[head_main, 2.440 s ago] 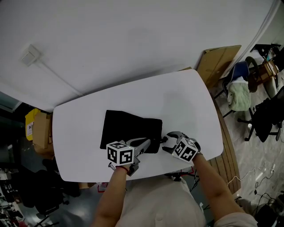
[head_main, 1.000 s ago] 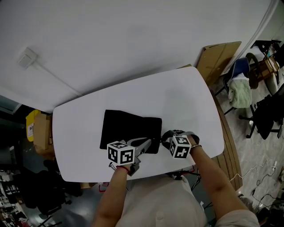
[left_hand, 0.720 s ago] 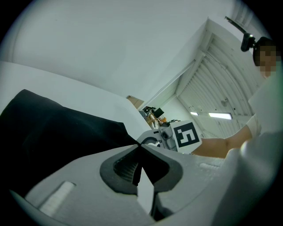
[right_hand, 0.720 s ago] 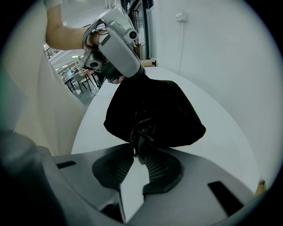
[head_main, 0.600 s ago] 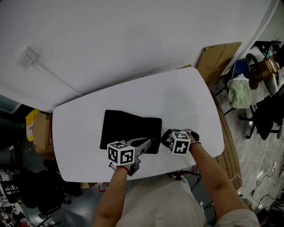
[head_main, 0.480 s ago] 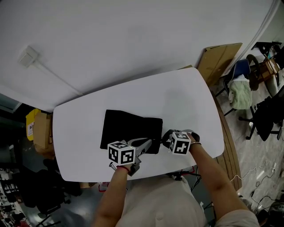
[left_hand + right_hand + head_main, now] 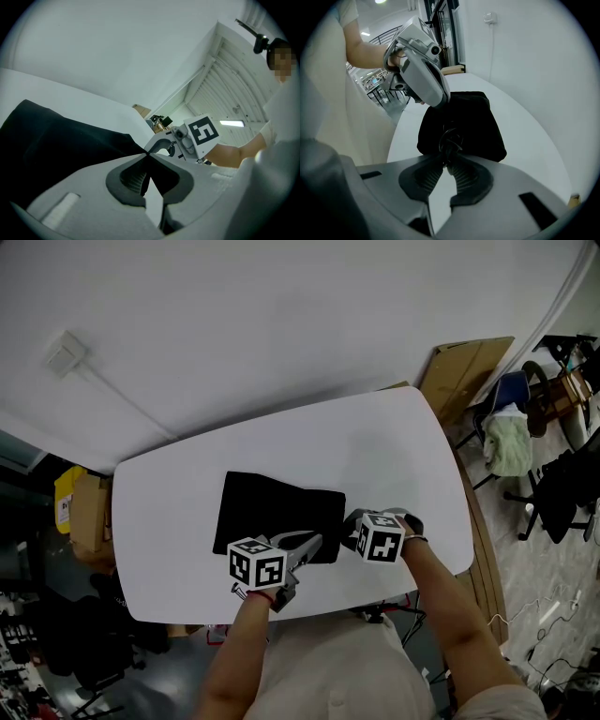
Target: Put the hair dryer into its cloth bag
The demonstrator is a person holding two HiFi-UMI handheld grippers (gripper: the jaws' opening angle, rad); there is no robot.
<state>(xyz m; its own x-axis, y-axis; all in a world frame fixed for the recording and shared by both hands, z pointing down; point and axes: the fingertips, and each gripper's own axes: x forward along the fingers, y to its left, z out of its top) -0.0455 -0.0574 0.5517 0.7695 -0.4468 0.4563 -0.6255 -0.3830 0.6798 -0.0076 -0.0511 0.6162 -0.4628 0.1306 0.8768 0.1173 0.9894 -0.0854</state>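
The black cloth bag lies flat on the white table. My left gripper is shut on the bag's near right corner, and the dark fabric runs right into its closed tips. My right gripper is just right of that corner. Its jaws have just been closing, and they pinch a thin black drawstring loop at the bag's mouth. In the right gripper view its tips hold the cord a little above the table. No hair dryer shows in any view.
Folded cardboard leans past the table's far right corner. Chairs, one with a green cloth, stand on the right. A yellow box sits off the left end. A small box with a cable is on the white wall.
My right gripper has risen a little and shifted slightly toward the bag's corner. The left gripper and the bag have stayed put.
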